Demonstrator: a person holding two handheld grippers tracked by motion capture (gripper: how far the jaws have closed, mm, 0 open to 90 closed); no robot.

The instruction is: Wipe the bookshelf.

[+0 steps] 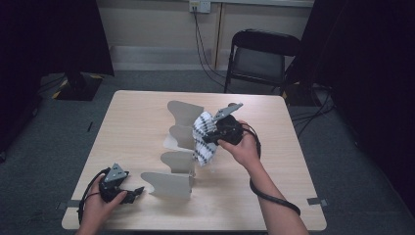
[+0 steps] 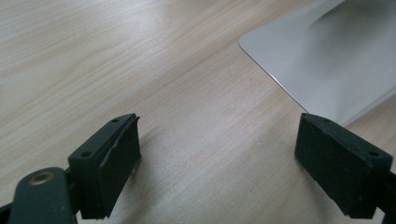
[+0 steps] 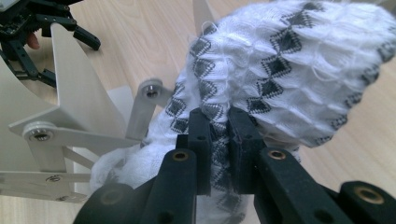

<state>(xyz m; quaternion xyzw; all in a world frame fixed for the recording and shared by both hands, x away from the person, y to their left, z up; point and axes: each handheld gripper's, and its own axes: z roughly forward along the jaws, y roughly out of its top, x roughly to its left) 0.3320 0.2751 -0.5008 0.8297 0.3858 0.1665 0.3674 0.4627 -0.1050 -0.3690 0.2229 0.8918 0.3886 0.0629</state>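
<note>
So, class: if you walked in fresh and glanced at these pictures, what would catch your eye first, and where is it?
First, the white sock with dark diamonds, pinched in the right claw just right of the rack at mid-table. Next, that pale rack itself, its fin-shaped panels standing in a row. Last, the left claw, jaws apart, low at the table's near left corner.

The left gripper [image 1: 131, 194] is being held low at about seven o'clock, its jaws standing wide apart with nothing between them and pointing toward three o'clock. The right gripper [image 1: 208, 137] is being held raised near the centre, aimed toward nine o'clock, its jaws being pressed together, the forearm entering from five o'clock.
</note>
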